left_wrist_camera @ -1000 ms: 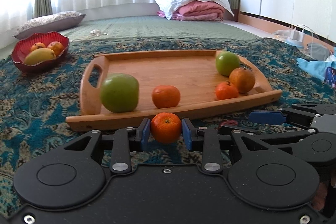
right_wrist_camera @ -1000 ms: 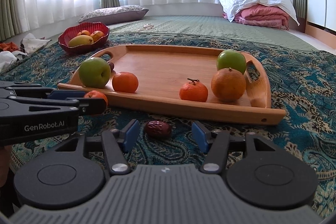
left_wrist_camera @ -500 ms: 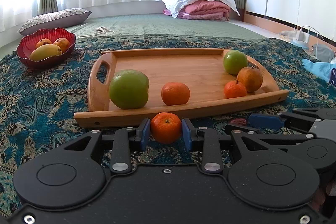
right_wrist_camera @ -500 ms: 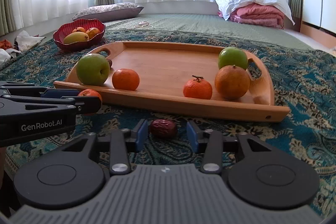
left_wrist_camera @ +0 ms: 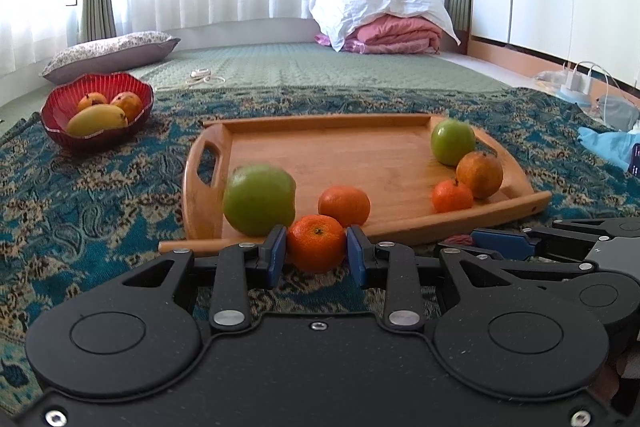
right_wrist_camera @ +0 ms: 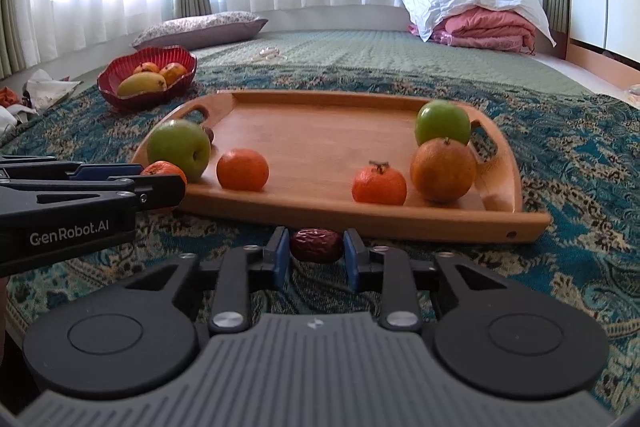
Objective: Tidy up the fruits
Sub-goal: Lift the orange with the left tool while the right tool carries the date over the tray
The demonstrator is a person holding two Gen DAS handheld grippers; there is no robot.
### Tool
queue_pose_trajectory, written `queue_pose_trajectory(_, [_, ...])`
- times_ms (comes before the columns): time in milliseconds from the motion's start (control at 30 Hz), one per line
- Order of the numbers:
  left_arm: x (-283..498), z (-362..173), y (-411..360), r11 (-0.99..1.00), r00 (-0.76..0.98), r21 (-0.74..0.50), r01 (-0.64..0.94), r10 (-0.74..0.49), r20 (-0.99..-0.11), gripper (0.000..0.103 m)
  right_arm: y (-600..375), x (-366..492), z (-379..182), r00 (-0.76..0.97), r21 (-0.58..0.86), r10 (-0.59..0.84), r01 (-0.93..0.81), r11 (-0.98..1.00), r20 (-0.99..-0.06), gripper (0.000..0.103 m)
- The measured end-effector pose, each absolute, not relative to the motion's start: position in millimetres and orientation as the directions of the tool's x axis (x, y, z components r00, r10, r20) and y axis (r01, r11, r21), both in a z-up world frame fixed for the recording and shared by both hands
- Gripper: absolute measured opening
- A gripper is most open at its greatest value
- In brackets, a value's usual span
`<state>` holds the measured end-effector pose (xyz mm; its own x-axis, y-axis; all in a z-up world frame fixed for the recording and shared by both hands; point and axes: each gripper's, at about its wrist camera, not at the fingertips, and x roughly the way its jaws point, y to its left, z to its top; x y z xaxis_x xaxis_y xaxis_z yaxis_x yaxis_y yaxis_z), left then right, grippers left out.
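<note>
My left gripper [left_wrist_camera: 316,253] is shut on a small tangerine [left_wrist_camera: 316,242], held just above the near rim of the wooden tray [left_wrist_camera: 360,151]. My right gripper [right_wrist_camera: 316,255] is shut on a dark red date [right_wrist_camera: 316,245] over the rug in front of the tray [right_wrist_camera: 320,131]. On the tray lie a large green apple [left_wrist_camera: 259,205], a tangerine [left_wrist_camera: 344,205], a stemmed tangerine [left_wrist_camera: 452,195], an orange [left_wrist_camera: 479,174] and a second green apple [left_wrist_camera: 453,141]. The left gripper [right_wrist_camera: 160,183] shows in the right wrist view.
A red bowl [left_wrist_camera: 96,137] with a mango and other fruit stands on the patterned rug [left_wrist_camera: 100,195] to the far left. A pillow [left_wrist_camera: 112,53] and folded bedding [left_wrist_camera: 384,15] lie behind. Cables and chargers [left_wrist_camera: 580,87] are at the right.
My right gripper has closed on the date, having been open around it. My left gripper has risen and moved forward with the tangerine to the tray's near rim.
</note>
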<state>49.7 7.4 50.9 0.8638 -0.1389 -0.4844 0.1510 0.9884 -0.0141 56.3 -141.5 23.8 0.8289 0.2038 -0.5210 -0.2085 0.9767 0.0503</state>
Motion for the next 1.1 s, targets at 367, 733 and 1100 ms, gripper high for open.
queue_pose_trajectory(367, [69, 87, 17, 0.989, 0.892, -0.041, 0.144, -0.147, -0.428, 0.031, -148, 71, 58, 0.876, 0.048, 0.188, -0.187, 0.981, -0.444, 0.034])
queue_pose_trajectory(733, [124, 103, 21, 0.988, 0.879, -0.086, 0.125, -0.150, -0.452, 0.031, -164, 121, 73, 0.872, 0.109, 0.167, -0.131, 0.985, -0.460, 0.034])
queue_pose_trajectory(1100, [183, 86, 15, 0.992, 0.820, -0.066, 0.111, -0.128, -0.557, 0.031, -170, 165, 65, 0.840, 0.110, 0.148, -0.106, 0.988, -0.522, 0.034])
